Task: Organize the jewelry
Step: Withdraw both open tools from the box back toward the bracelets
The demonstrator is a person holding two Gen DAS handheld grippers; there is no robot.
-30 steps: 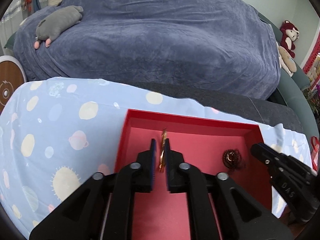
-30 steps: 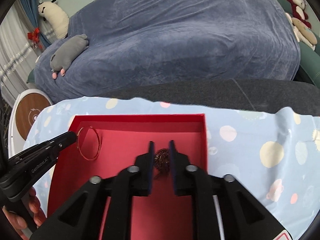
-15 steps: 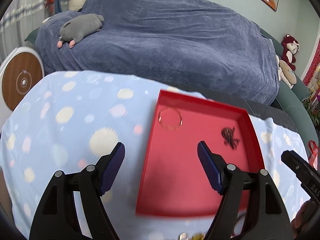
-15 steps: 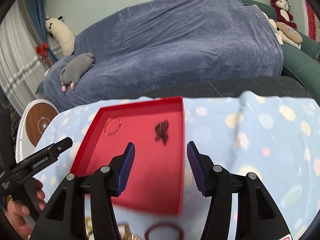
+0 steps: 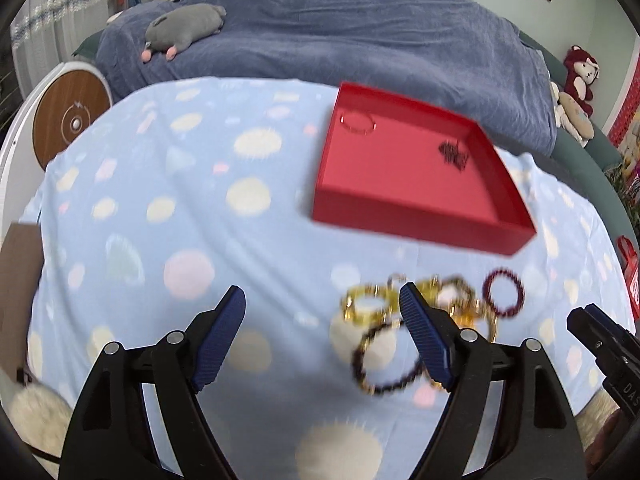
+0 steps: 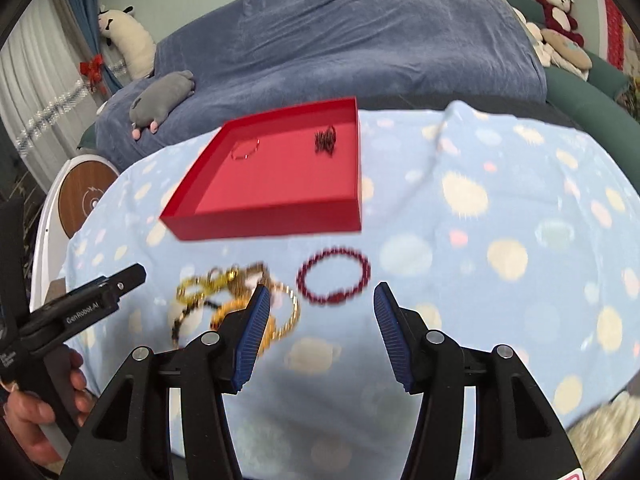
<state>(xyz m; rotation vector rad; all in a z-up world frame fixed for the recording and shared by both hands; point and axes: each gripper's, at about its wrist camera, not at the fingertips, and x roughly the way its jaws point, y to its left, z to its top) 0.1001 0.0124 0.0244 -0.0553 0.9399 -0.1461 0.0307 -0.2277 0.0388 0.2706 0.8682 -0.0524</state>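
Note:
A red tray (image 5: 416,216) (image 6: 272,216) lies on the blue spotted cloth. In it lie a thin gold hoop (image 5: 358,123) (image 6: 245,149) and a dark beaded piece (image 5: 453,153) (image 6: 325,142). In front of the tray lies a pile of gold bangles (image 5: 368,305) (image 6: 236,284), a dark bead bracelet (image 5: 384,364) and a red bead bracelet (image 5: 504,291) (image 6: 334,276). My left gripper (image 5: 322,334) is open and empty, just left of the pile. My right gripper (image 6: 320,330) is open and empty, just short of the red bracelet.
A sofa under a blue cover (image 5: 340,28) stands behind the table, with a grey plush toy (image 5: 184,28) on it. A round wooden-faced device (image 5: 68,120) stands at the left. A brown box edge (image 5: 16,280) sits at the cloth's left side.
Both grippers let go of the hoop and the dark piece in the tray, opened wide and pulled back. The jewelry pile in front of the tray has come into view.

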